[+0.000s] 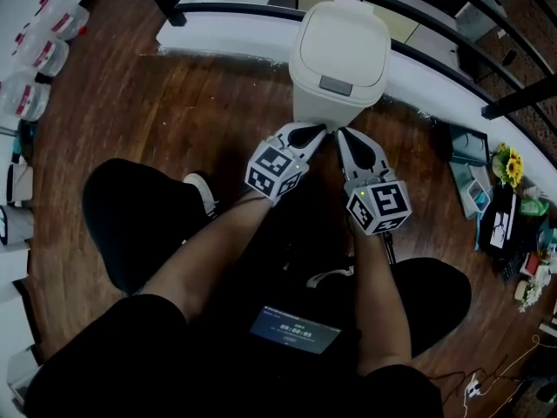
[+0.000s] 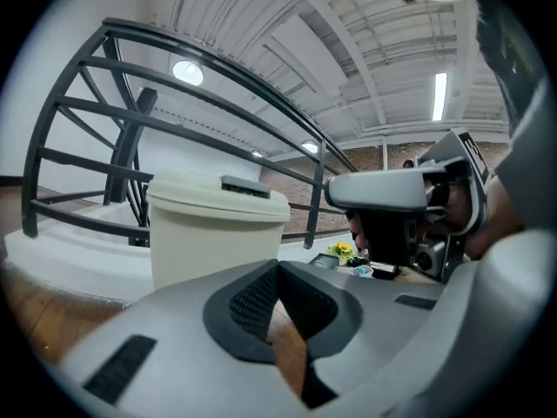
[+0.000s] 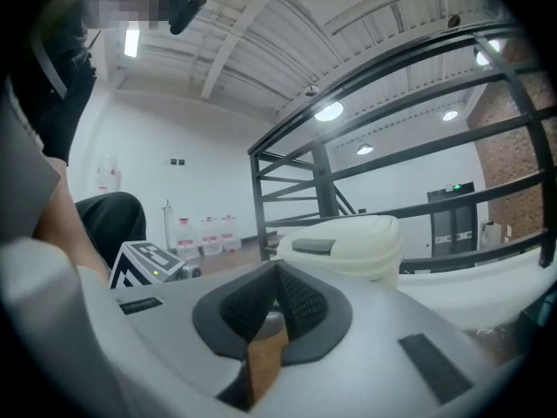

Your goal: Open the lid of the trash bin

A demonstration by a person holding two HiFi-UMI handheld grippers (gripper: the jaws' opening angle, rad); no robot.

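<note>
A cream trash bin [image 1: 338, 64] stands on the wooden floor by a black railing, its lid [image 1: 341, 42] down, with a grey push latch [image 1: 336, 84] at the front edge. My left gripper [image 1: 315, 132] is shut and empty, its tips just in front of the bin's base. Beside it my right gripper [image 1: 343, 135] is also shut on nothing. The bin [image 2: 213, 226] fills the middle of the left gripper view behind that gripper [image 2: 277, 273]. In the right gripper view the bin [image 3: 341, 246] sits past the shut gripper [image 3: 277, 275].
A black metal railing [image 1: 435, 68] on a white curb runs behind the bin. Small items, among them a yellow flower [image 1: 509, 162], lie at the right. Clear bottles [image 1: 35, 59] line the left edge. The person's knees and a phone [image 1: 294, 329] fill the foreground.
</note>
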